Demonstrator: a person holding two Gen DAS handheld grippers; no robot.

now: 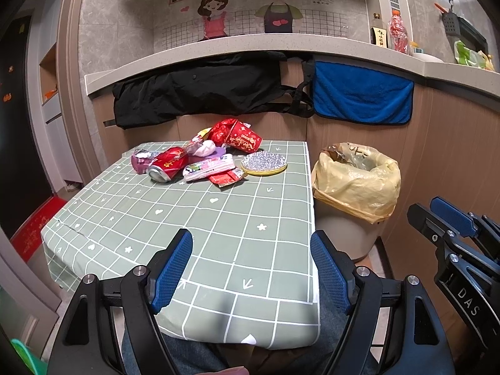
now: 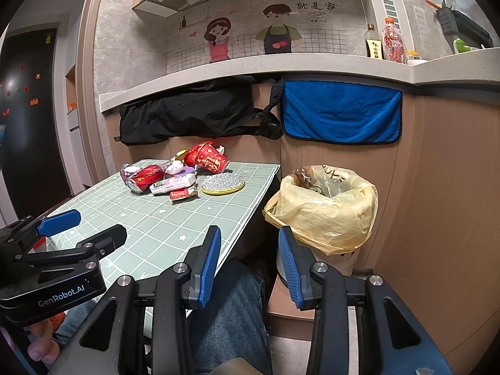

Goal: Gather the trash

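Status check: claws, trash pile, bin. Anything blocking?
Left claw open, empty, over near table edge. Right claw open, empty, beside the table. Trash pile untouched at far end. Lined bin open beside table; path clear.

A: What can you read? "GenRobot.AI" in white on the left gripper (image 2: 82,228) body, "DAS" on the right gripper (image 1: 437,218) body.

B: The wall mural (image 2: 300,0) carries Chinese writing, "就是家". The bottle label (image 2: 373,48) is too small to read.

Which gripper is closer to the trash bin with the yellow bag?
Right. The right gripper sits just in front of the bin. The left gripper hangs over the table's near edge, farther left.
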